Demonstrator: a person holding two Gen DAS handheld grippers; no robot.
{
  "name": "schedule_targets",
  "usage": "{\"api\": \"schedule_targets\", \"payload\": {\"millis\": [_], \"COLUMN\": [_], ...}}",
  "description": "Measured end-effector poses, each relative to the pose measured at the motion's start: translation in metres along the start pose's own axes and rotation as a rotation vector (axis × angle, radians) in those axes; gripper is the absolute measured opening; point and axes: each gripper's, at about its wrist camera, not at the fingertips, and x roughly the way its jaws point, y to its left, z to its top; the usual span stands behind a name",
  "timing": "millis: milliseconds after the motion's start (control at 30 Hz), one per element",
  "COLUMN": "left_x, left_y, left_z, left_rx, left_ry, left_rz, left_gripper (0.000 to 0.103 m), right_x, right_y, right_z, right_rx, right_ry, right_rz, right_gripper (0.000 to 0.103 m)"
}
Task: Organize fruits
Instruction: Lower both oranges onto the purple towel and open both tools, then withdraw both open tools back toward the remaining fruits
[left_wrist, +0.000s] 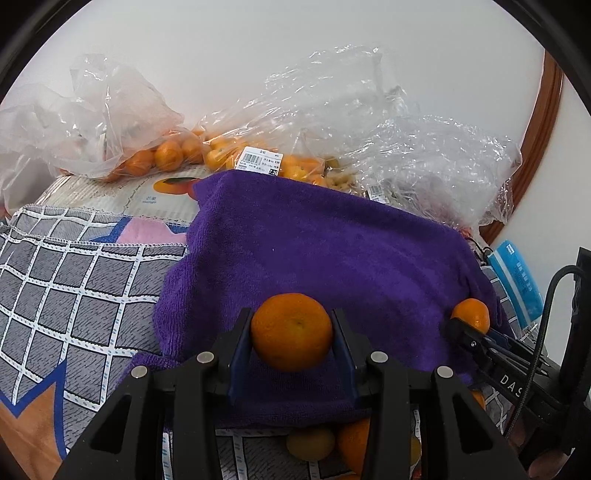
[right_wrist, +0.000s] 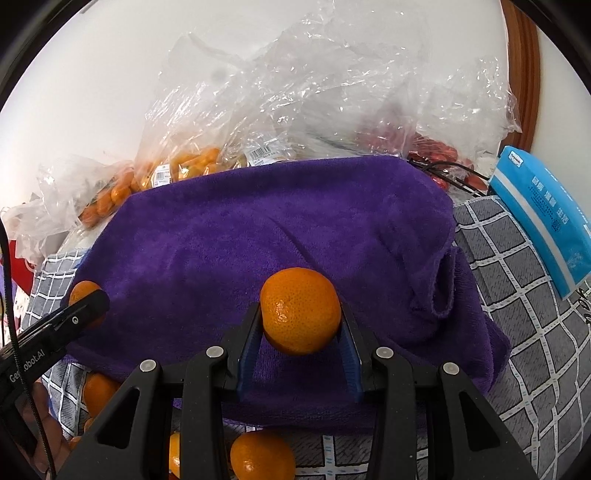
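Observation:
My left gripper (left_wrist: 291, 326) is shut on an orange mandarin (left_wrist: 291, 332) and holds it over the purple towel (left_wrist: 314, 251). My right gripper (right_wrist: 300, 325) is shut on another mandarin (right_wrist: 300, 310) over the same towel (right_wrist: 280, 229). Each gripper shows in the other view: the right one (left_wrist: 461, 328) with its mandarin (left_wrist: 472, 314) at the towel's right edge, the left one (right_wrist: 88, 301) with its mandarin (right_wrist: 83, 290) at the left edge. Loose mandarins (right_wrist: 262, 459) lie on the checked cloth (right_wrist: 524, 325) near the towel's front edge.
Clear plastic bags of small oranges (left_wrist: 162, 155) and crumpled empty bags (left_wrist: 424, 147) lie behind the towel against a white wall. A bag of red fruit (right_wrist: 439, 151) sits at back right. A blue tissue pack (right_wrist: 543, 218) lies right of the towel.

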Motion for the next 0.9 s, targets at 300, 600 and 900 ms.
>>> {"api": "schedule_targets", "payload": {"millis": [300, 600, 900], "left_x": [-0.014, -0.022, -0.04], "left_y": [0.0, 0.002, -0.011], "left_z": [0.003, 0.003, 0.001], "left_rx": [-0.007, -0.039, 0.023], "left_ry": [-0.065, -0.106, -0.186], "left_rz": [-0.029, -0.035, 0.001], "left_gripper": [0.057, 0.057, 0.056], "right_x": [-0.009, -0.016, -0.041], "right_y": [-0.005, -0.001, 0.004], "right_z": [0.0, 0.001, 0.003], "right_rx": [0.025, 0.017, 0.004], "right_ry": [-0.044, -0.06, -0.128], "right_rz": [0.0, -0.008, -0.048], "right_gripper": [0.051, 0.058, 0.058]}}
